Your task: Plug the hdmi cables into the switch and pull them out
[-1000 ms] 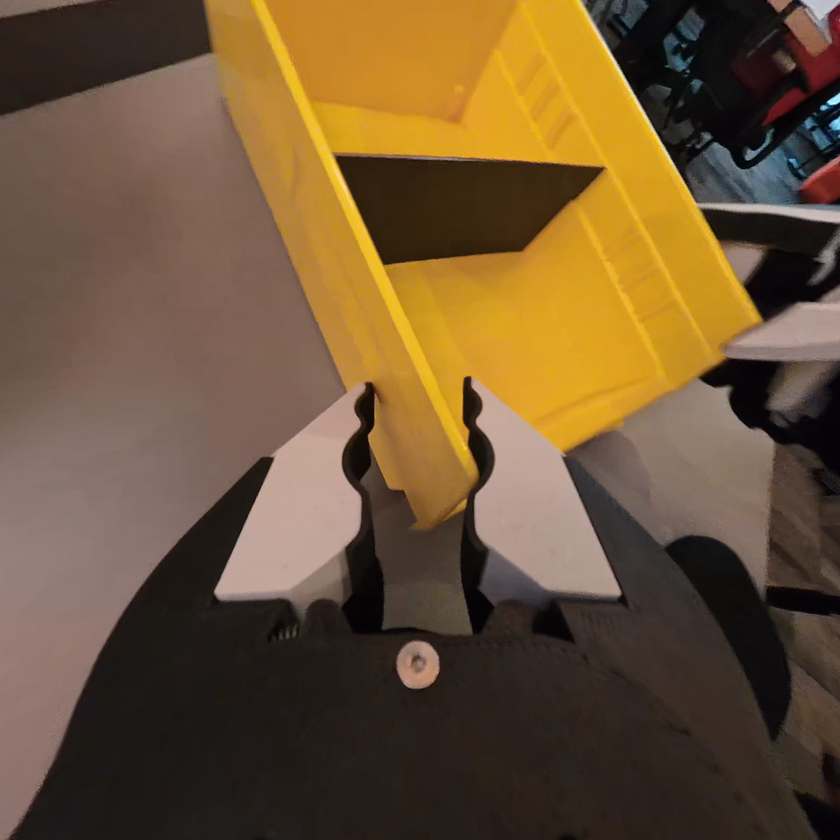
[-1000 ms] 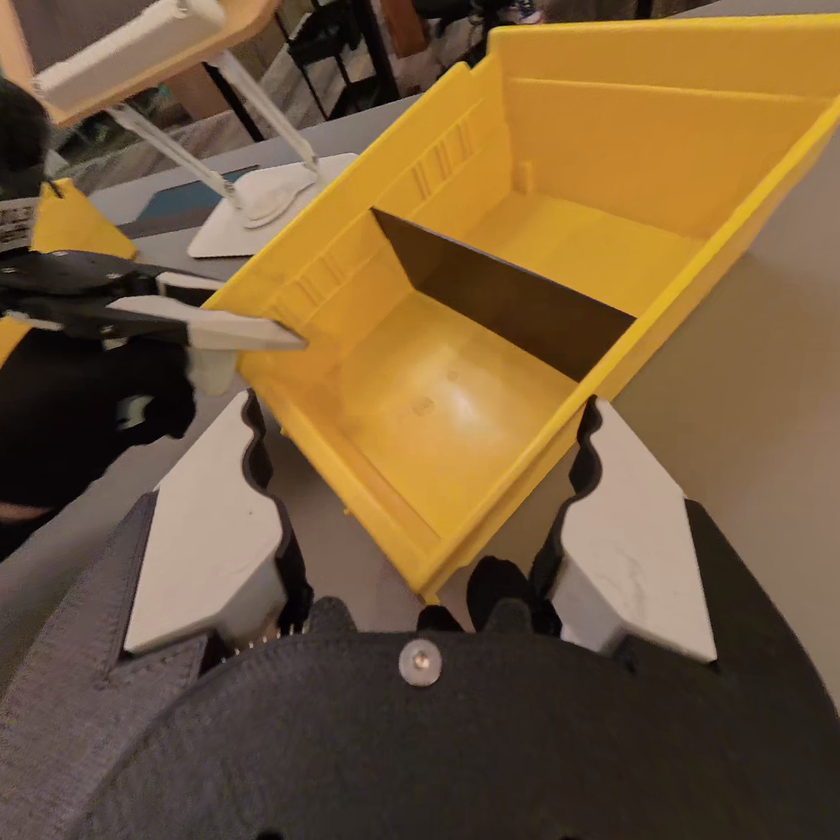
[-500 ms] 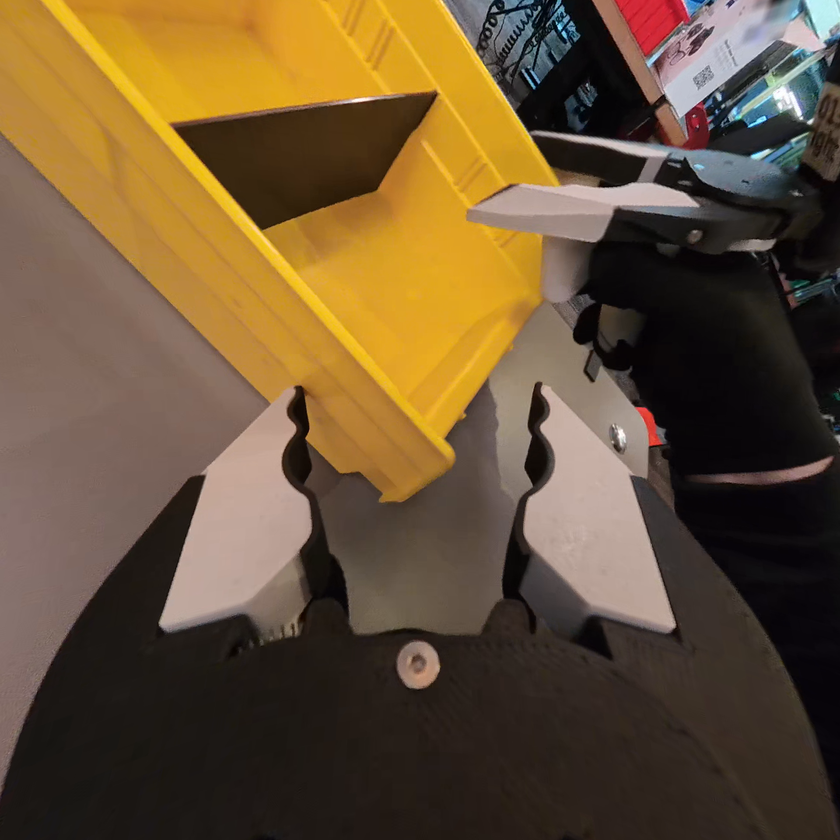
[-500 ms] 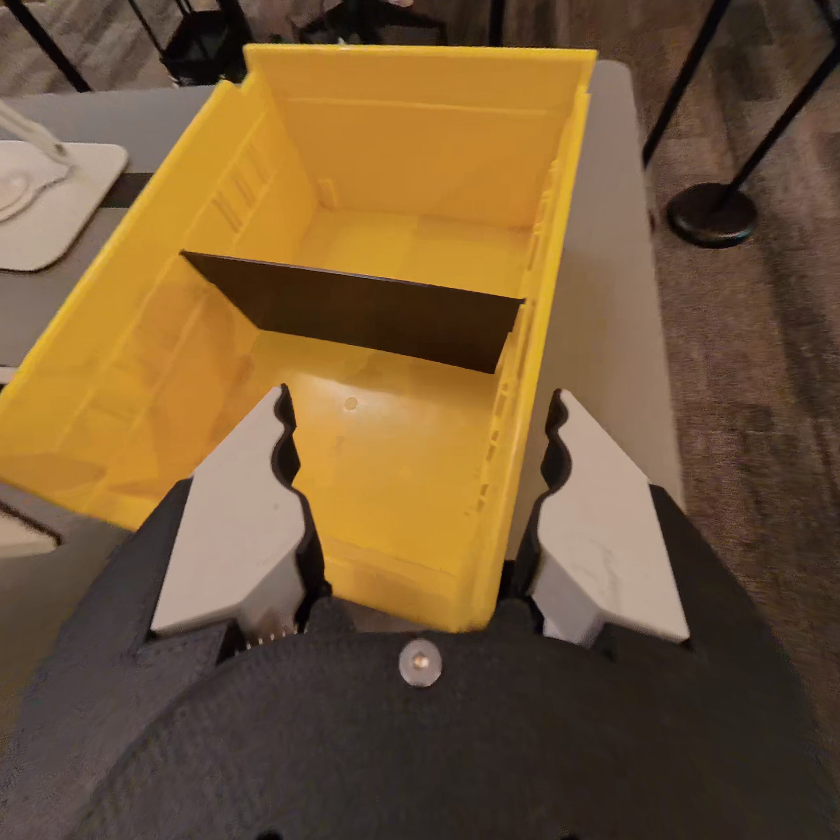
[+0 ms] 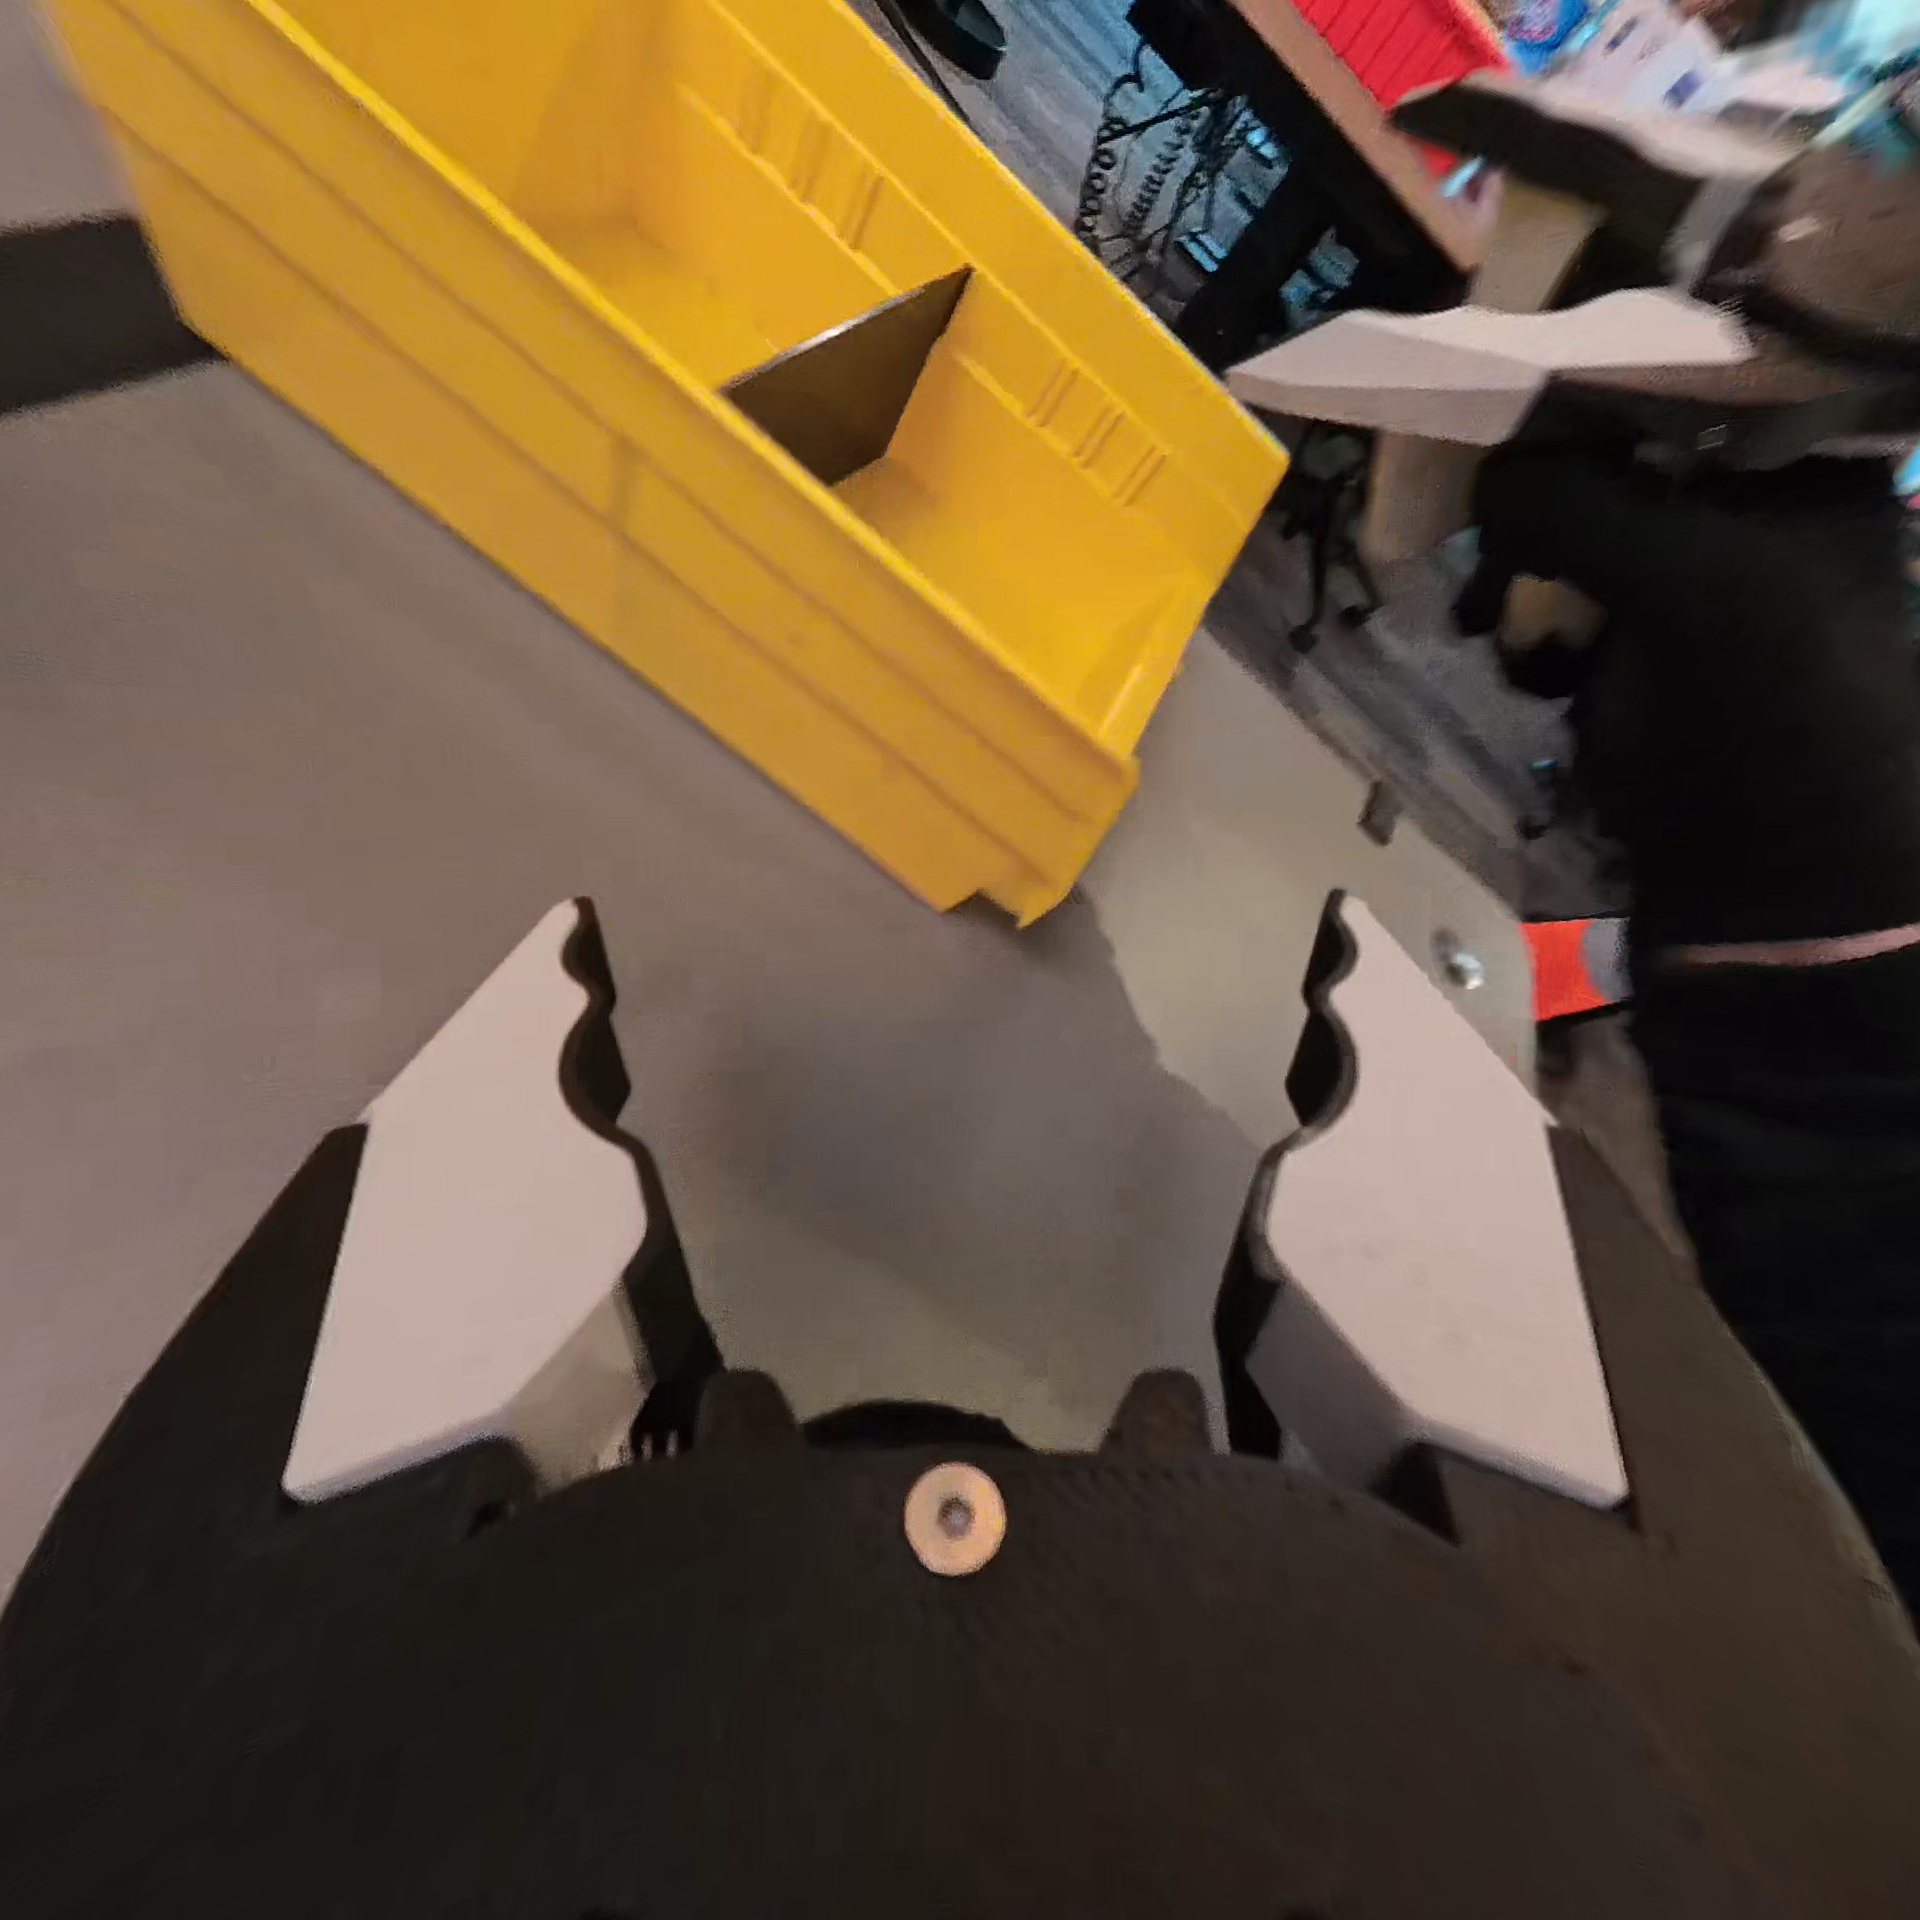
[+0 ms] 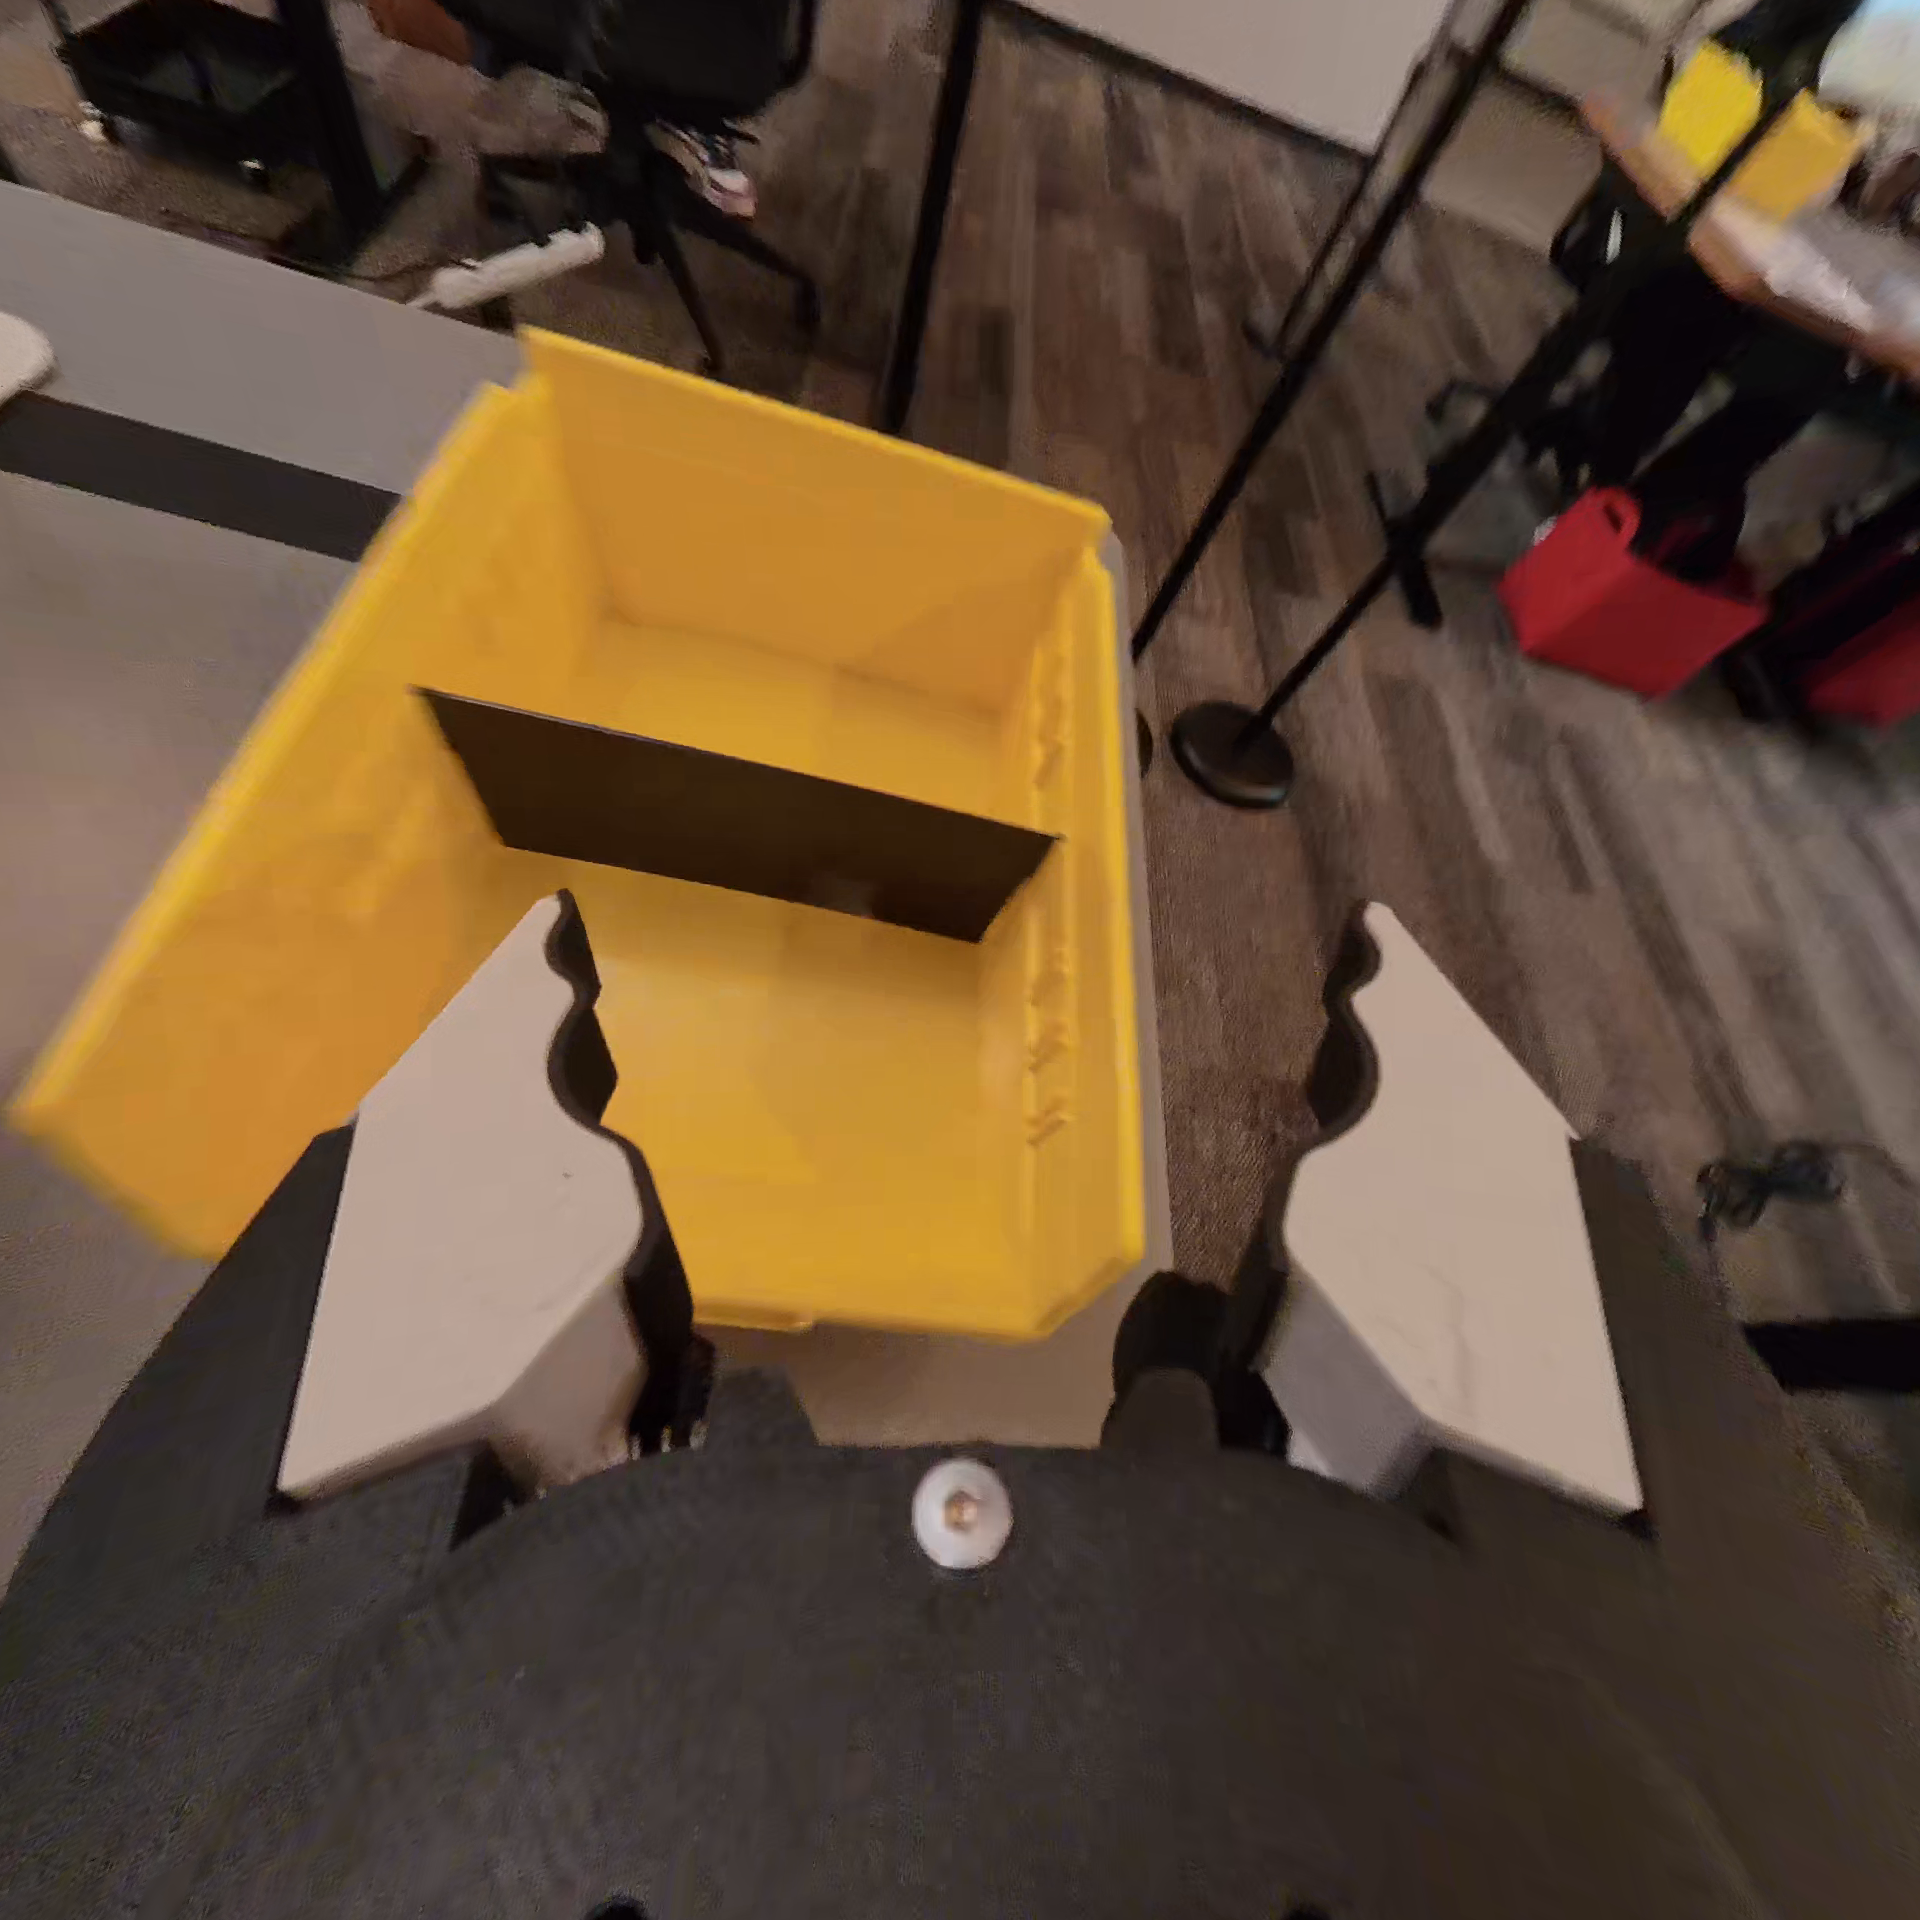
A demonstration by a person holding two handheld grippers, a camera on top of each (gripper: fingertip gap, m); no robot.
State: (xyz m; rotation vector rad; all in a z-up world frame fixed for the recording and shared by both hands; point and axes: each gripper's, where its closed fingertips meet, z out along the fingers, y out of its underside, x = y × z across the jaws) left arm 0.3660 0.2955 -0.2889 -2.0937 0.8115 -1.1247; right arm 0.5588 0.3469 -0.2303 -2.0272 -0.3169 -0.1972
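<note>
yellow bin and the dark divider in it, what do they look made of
Bin: looks like moulded plastic, smooth with a slight sheen, with ribbed slots formed in its walls. Divider: a thin, flat, dark sheet, matte; plastic or card, hard to tell.

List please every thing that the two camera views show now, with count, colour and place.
Bin: one, yellow, on the grey table, near its edge; both compartments look empty.
Divider: one, black, across the middle of the bin.
Table: one, grey, with a dark stripe behind the bin.
Stand poles: several, black, on the carpet beyond the table; one has a round base.
Red containers: at least one, on the floor, far right.
HDMI cables and switch: none visible.
Left gripper: open, above bare table, short of the bin's corner.
Right gripper: open, above the bin's near compartment.
Person's dark sleeve: right edge of the left wrist view.
</note>
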